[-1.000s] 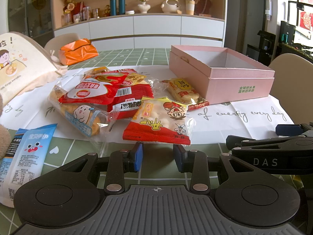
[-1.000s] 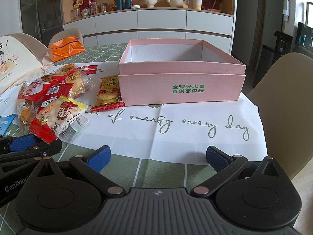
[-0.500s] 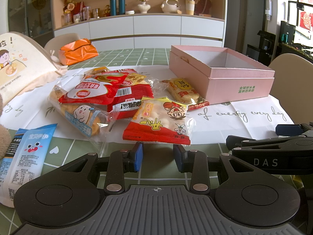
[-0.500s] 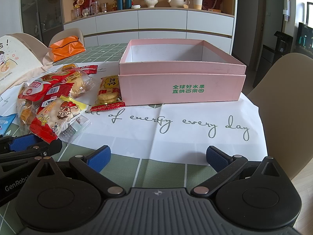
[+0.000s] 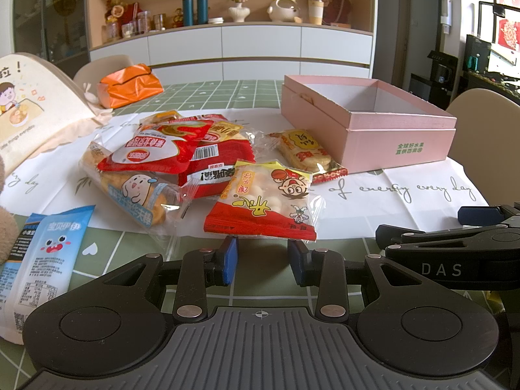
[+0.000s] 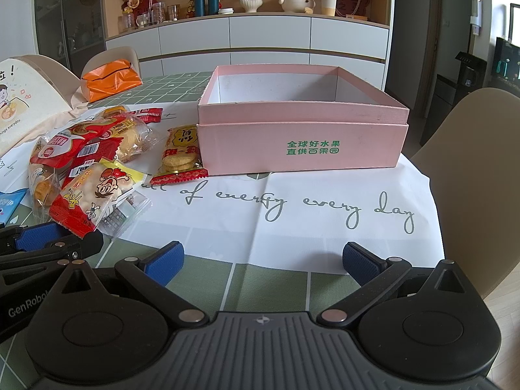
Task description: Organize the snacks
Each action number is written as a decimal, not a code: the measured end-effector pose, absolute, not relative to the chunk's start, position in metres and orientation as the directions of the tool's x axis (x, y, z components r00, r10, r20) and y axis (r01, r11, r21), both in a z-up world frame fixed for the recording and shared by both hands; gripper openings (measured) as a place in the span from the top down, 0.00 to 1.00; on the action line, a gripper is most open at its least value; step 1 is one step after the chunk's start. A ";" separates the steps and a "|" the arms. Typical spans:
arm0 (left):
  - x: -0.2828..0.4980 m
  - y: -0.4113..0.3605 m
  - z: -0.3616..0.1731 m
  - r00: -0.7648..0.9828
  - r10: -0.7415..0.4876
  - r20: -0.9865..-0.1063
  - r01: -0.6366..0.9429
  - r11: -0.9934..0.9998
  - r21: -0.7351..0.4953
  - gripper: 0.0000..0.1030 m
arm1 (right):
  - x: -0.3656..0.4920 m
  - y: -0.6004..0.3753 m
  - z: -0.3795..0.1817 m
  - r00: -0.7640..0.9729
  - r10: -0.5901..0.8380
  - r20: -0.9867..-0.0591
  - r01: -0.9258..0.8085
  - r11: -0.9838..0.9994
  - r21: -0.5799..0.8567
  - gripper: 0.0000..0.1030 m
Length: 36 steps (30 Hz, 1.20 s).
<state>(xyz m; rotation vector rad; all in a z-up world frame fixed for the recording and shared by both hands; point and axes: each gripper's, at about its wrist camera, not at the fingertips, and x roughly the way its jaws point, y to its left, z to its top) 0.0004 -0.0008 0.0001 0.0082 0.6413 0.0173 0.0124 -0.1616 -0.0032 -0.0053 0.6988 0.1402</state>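
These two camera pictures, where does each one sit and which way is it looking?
Left wrist view: sits on the left gripper, low over the table, facing the snack pile, nearest the red-and-yellow snack packet; its own jaws, slightly apart, and the right gripper show.
Right wrist view: sits on the right gripper, facing the pink box; its own wide-open jaws and the left gripper show.
Shared: box, snack pile, white cloth, back cabinets.
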 end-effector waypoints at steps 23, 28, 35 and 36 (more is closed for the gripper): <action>0.004 -0.002 0.000 0.801 0.019 -0.598 -0.012 1.000 0.016 0.62 | 0.014 -0.163 -0.003 0.751 0.137 -0.646 -0.146 0.988 0.040 0.00; 0.004 0.000 0.000 0.800 0.023 -0.600 -0.021 1.000 0.010 0.62 | 0.024 -0.166 0.007 0.667 0.189 -0.721 -0.230 0.972 0.041 0.00; -0.007 0.016 0.032 0.693 -0.122 -0.711 -0.017 0.983 -0.185 0.64 | 0.037 -0.163 0.013 0.584 0.187 -0.790 -0.255 0.966 0.040 0.00; -0.008 0.018 0.038 0.685 -0.117 -0.719 -0.023 0.983 -0.182 0.64 | 0.039 -0.164 0.013 0.578 0.192 -0.793 -0.266 0.963 0.039 0.00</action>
